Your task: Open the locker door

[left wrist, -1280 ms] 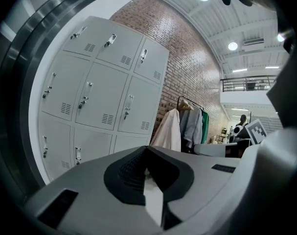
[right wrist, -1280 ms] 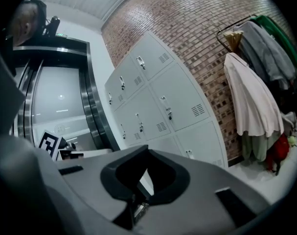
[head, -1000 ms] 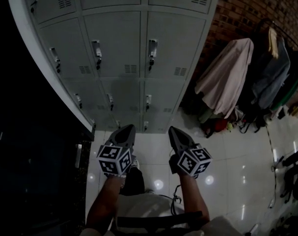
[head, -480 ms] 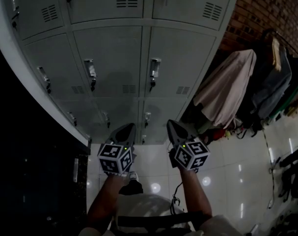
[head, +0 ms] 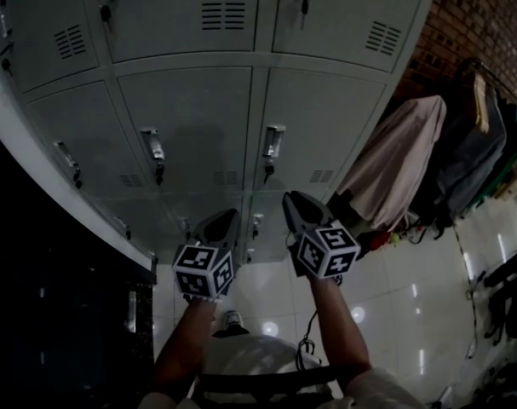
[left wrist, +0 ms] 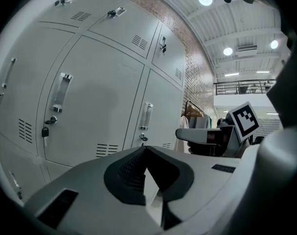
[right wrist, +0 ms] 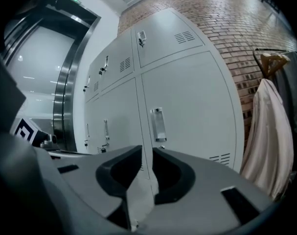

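Nearest you, your two forearms reach forward over the glossy tiled floor point(head: 394, 271), each hand carrying a gripper with its marker cube facing up. Your left gripper point(head: 224, 220) points at the lockers with its fingers closed together, tips meeting and nothing between them, as the left gripper view point(left wrist: 146, 148) shows. Your right gripper point(head: 294, 201), just beside it, has just been opening its jaws: a narrow gap now stands between the fingers, with nothing in it, plain in the right gripper view point(right wrist: 147, 151). Neither gripper touches anything. Beyond them rises the bank of grey metal lockers point(head: 190, 24), all shut. The locker door point(head: 326, 118) straight ahead of your right gripper is closed, its upright handle point(head: 273, 141) near the left edge, apart from your fingertips. To the right of the bank a pale coat point(head: 399, 156) hangs among darker garments on a rack, against the brick wall point(head: 479, 15)
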`<state>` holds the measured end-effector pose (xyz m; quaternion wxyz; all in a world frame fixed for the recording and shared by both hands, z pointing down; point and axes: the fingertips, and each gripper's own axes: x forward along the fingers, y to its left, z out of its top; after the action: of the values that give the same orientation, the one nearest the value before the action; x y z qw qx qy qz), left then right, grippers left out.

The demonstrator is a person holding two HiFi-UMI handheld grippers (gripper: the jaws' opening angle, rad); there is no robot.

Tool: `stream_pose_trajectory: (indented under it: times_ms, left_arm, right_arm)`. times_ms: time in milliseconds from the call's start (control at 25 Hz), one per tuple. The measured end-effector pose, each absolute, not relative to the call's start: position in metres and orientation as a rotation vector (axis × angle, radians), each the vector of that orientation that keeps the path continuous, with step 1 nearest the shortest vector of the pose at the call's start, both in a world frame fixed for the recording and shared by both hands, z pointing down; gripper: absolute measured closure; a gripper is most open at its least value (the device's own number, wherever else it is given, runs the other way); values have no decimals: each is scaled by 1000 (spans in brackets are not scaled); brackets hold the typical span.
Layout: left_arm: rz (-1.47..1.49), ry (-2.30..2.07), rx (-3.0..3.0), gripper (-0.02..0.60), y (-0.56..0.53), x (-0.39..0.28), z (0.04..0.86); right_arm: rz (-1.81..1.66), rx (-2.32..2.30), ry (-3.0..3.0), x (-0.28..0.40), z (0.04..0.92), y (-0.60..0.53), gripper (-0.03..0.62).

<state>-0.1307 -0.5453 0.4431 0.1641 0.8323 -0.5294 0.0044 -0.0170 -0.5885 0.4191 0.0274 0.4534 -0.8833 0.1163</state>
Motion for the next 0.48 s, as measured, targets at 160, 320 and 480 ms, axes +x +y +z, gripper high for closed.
stream_pose_trajectory:
  times_ms: [160, 320, 480]
  left_arm:
    - [6, -1487, 2391, 584, -561, -134, 439]
    - [13, -1465, 2407, 584, -575, -139, 441]
    - [22, -1441, 2434, 584, -587, -143, 443]
  right_arm:
    - [323, 1414, -2724, -31, 408, -613, 413]
    - [287, 1415, -2716, -48, 401, -638, 372]
    - [269, 1432, -2710, -60, 396, -658, 365]
